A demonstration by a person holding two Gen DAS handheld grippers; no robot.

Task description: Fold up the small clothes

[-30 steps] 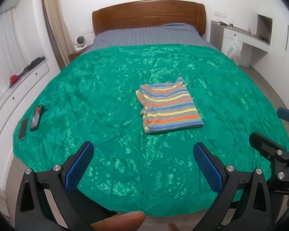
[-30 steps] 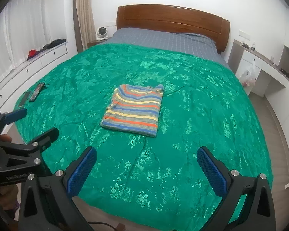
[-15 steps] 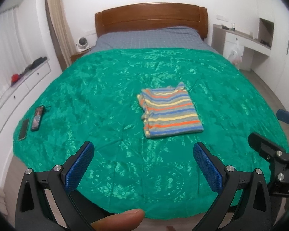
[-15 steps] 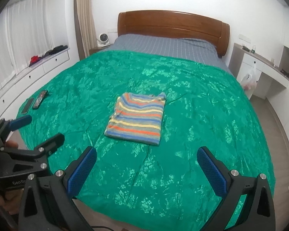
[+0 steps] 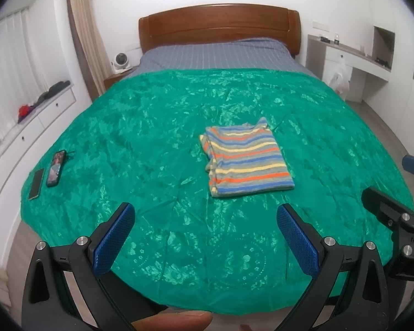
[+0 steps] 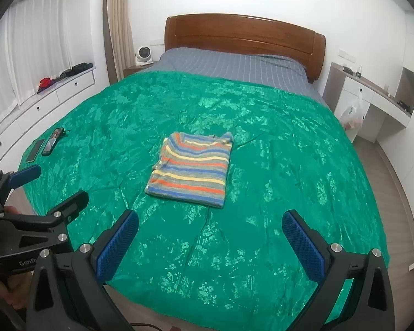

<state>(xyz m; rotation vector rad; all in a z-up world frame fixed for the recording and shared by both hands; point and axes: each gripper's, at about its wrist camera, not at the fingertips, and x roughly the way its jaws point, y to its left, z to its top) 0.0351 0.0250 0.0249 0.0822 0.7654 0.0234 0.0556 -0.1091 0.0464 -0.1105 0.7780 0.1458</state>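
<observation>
A striped garment (image 5: 247,158) (image 6: 191,168) lies folded into a neat rectangle in the middle of the green bedspread (image 5: 151,127) (image 6: 289,149). My left gripper (image 5: 205,222) hovers open near the foot of the bed, well short of the garment, with nothing between its blue pads. Held at about the same distance, my right gripper (image 6: 209,230) is open and empty too. The right gripper's black frame (image 5: 394,220) shows at the right edge of the left wrist view, and the left gripper's frame (image 6: 27,220) shows at the left edge of the right wrist view.
Two phones (image 5: 48,171) (image 6: 45,144) lie near the bedspread's left edge. A wooden headboard (image 5: 220,27) and a grey sheet (image 5: 215,55) are at the far end. White drawers (image 5: 27,129) run along the left, a desk with a hanging bag (image 5: 340,75) stands at the right.
Both grippers have tilted up and drawn back slightly, so the bed and garment sit lower in view. The folded garment has not moved. Both stay open.
</observation>
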